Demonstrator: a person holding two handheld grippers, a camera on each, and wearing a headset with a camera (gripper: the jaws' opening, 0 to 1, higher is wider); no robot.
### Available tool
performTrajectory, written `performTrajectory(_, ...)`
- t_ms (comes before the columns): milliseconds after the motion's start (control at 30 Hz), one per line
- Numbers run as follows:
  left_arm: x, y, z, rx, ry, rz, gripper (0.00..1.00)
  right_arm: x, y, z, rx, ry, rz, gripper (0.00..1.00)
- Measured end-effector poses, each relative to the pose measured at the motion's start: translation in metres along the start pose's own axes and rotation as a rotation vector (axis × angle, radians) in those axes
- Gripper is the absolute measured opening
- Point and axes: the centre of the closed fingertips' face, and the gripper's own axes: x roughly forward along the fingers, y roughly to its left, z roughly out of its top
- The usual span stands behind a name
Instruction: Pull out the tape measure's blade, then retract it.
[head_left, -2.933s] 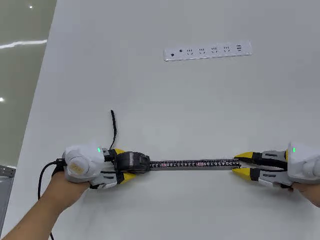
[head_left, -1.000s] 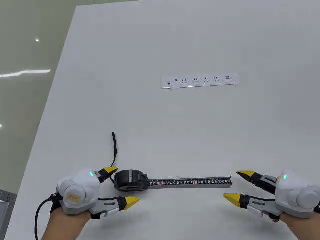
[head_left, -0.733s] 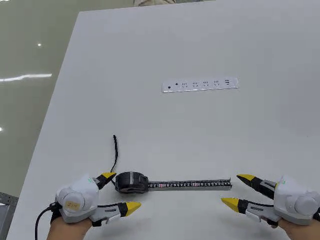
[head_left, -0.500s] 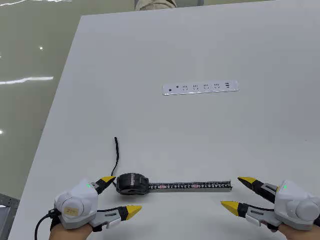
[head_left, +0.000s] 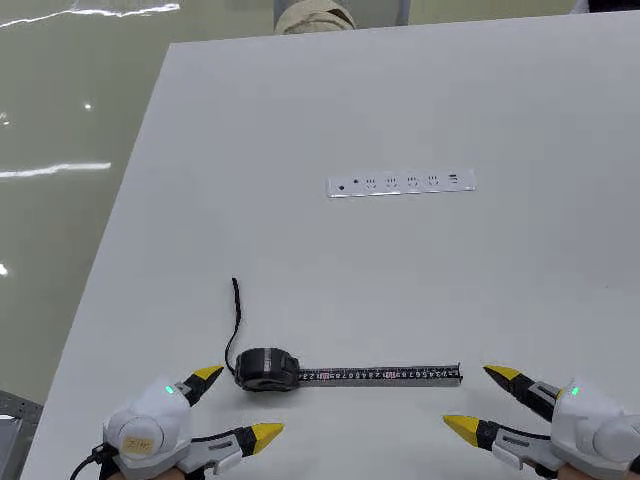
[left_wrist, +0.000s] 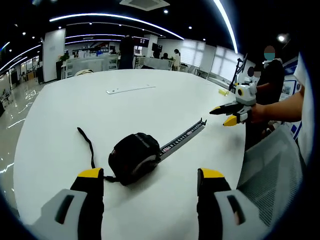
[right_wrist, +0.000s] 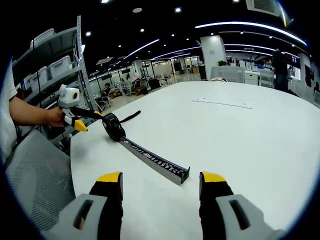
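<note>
**Item:** black, rounded plastic tape measure case (head_left: 266, 369), lying on the white workbench top (head_left: 400, 280) at about 7 o'clock of the head view.

**Blade:** narrow dark steel blade with printed graduations (head_left: 380, 376). It is drawn out of the case and lies flat on the bench, running toward 3 o'clock. Its hooked metal tip (head_left: 458, 374) lies free on the surface.

**Strap:** thin black wrist strap (head_left: 236, 320), trailing from the case toward 11 o'clock.

**Left gripper** (head_left: 241, 402): white body, yellow-tipped black jaws. It sits at 7 o'clock of the case. The jaws stand apart, holding nothing, and the case is just ahead of them and untouched.

**Right gripper** (head_left: 475, 397): same make, at 4 o'clock of the blade tip. The jaws are spread and empty, near the tip but clear of it.

**Other:** flat white multi-socket power strip (head_left: 401, 184), at 12 o'clock of the blade and well apart from it.

**Progress:** the pull-out step appears complete, as a good length of blade lies exposed. Retraction is not yet done. Since the blade holds its length with neither gripper on it, the lock or friction is probably keeping it out. What is likely left is to take hold of the case and release or feed the blade back in.
</note>
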Motion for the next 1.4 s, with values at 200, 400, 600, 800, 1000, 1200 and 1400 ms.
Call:
performTrajectory(200, -0.004, -0.006, -0.006, -0.017, -0.001, 0.001, 0.77, -0.004, 0.005, -0.004, -0.001, 0.009, -0.016, 0.64)
performTrajectory(400, -0.008, -0.012, -0.007, -0.023, -0.004, 0.005, 0.78, -0.009, 0.01, -0.008, 0.017, 0.003, -0.02, 0.65)
performTrajectory(600, -0.014, -0.012, -0.011, -0.034, -0.011, 0.012, 0.78, -0.013, 0.013, -0.009, 0.008, -0.001, -0.03, 0.65)
performTrajectory(800, -0.022, -0.012, -0.02, -0.043, -0.007, 0.019, 0.78, -0.017, 0.018, -0.008, 0.019, -0.027, -0.046, 0.65)
performTrajectory(1000, -0.035, -0.009, -0.025, -0.048, -0.007, 0.03, 0.79, -0.023, 0.023, -0.007, 0.006, -0.039, -0.05, 0.64)
performTrajectory(1200, -0.044, -0.01, -0.029, -0.044, -0.003, 0.035, 0.79, -0.031, 0.03, -0.007, 0.0, -0.045, -0.053, 0.65)
performTrajectory(1400, -0.048, -0.017, -0.026, -0.046, -0.011, 0.034, 0.79, -0.04, 0.035, -0.006, 0.001, -0.062, -0.072, 0.65)
